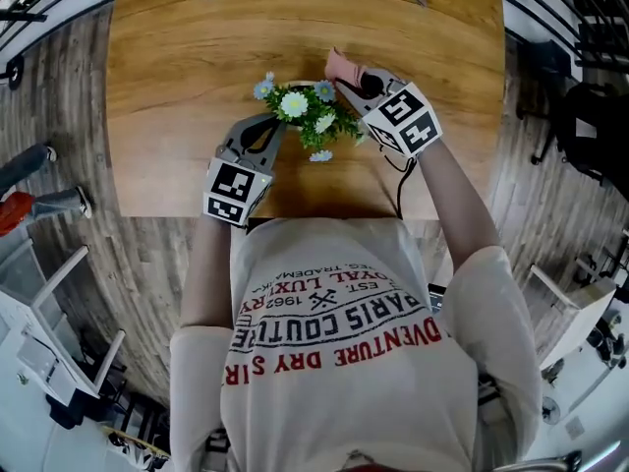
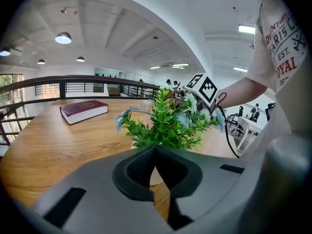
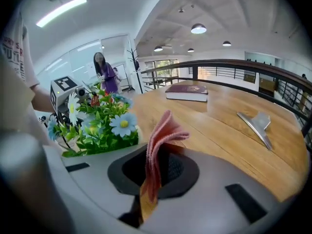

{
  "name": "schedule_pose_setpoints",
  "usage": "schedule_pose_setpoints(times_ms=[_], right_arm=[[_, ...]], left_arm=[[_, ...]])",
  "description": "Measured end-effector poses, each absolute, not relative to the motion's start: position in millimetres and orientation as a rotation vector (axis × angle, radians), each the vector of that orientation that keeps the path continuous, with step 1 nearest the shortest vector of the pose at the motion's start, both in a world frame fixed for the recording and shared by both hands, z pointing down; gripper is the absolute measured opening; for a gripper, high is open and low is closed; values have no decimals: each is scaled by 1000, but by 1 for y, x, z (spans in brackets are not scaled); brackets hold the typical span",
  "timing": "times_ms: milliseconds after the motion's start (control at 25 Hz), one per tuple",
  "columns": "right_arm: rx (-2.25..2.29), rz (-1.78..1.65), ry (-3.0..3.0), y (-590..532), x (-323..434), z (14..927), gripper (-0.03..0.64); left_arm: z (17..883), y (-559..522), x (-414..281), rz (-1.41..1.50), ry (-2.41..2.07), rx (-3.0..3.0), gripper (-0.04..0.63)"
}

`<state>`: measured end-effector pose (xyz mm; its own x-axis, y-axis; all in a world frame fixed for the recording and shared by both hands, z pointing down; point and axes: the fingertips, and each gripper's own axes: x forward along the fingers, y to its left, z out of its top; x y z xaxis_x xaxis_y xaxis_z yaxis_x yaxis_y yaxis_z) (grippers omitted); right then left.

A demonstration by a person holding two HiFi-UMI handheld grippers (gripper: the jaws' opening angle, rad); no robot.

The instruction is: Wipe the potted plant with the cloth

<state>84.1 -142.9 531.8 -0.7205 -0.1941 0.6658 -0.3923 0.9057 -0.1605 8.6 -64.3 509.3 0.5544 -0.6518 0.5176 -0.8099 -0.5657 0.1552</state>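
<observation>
Surface: pale wood (image 1: pixel 167 77) with rounded corners; a person in a printed T-shirt stands at its near edge
Potted plant: green leaves with white and pale blue daisy-like flowers (image 1: pixel 307 121) in a small white pot, upright, about midway between the left and right edges and somewhat closer to the near edge than the far one
Plant from the sides: the left gripper view shows it (image 2: pixel 168 121) right in front of the tips, and the right gripper view shows it (image 3: pixel 100 126) off to the left of the tips
Cloth: pink, folded (image 1: pixel 341 67), standing up out of the right claw just beside the plant's far right side; in the right gripper view its fold (image 3: pixel 161 140) rises above the pads, and whether it touches the leaves cannot be told
Left claw: (image 1: pixel 278 126) on the plant's near left side, pointing at it; its tips are together (image 2: pixel 156 155) with nothing between them, and a bit of the white pot shows through the gap below
Right claw: (image 1: pixel 341 82) clamped on the cloth (image 3: pixel 155 167), on the plant's far right side
Book: dark red, closed (image 3: pixel 186 91), lying flat by the far edge, left of the middle
Metal piece: grey, flat and angled (image 3: pixel 256 123), by the far edge toward the right
</observation>
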Motion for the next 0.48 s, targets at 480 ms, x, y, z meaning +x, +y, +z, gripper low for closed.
schedule_pose_setpoints(times_ms=[480], right_arm=[[214,502,-2354,-139,53,524,35]], left_arm=[[509,-62,7,570,-1171,2417,17]])
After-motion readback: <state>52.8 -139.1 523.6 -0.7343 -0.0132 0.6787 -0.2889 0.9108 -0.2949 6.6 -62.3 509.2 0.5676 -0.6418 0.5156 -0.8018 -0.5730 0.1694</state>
